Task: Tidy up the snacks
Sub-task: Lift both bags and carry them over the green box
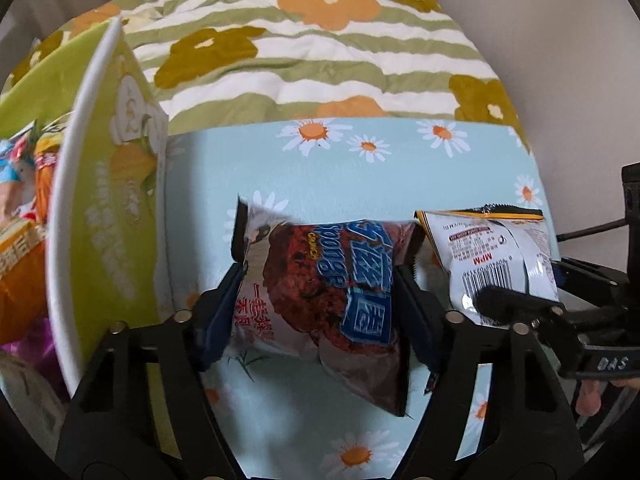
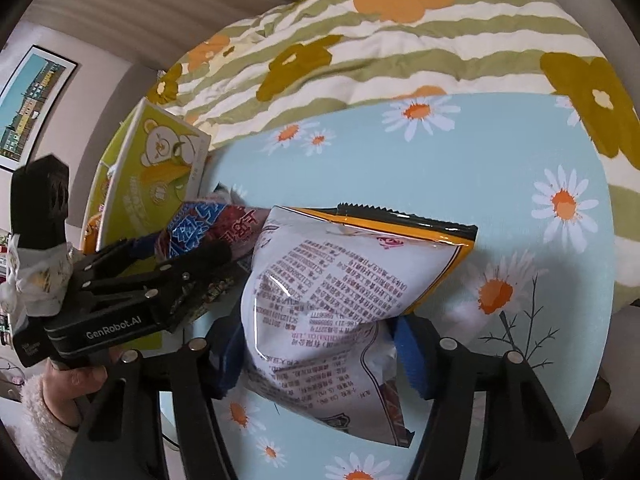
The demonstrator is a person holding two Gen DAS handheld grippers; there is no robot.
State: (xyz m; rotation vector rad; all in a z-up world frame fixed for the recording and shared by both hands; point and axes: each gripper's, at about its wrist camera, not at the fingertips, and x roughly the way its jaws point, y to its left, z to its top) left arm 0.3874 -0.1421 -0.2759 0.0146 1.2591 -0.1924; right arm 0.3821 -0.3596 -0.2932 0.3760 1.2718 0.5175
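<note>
On daisy-print blue cloth [image 1: 400,168] we clamp brown cookie packet [image 1: 320,280] in left gripper [image 1: 320,276], white crisp bag [image 2: 320,300] in right gripper [image 2: 316,344]; green bear-print box [image 1: 116,208] close beside left.

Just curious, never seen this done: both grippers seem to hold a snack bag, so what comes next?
Probably lift the brown bag, pinched in the left hand-held gripper, over to the green box beside it, where other snacks already sit.

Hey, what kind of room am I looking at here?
Probably a bedroom at home: a flowered quilt lies behind the daisy-print surface, and a framed picture hangs on the wall.
</note>
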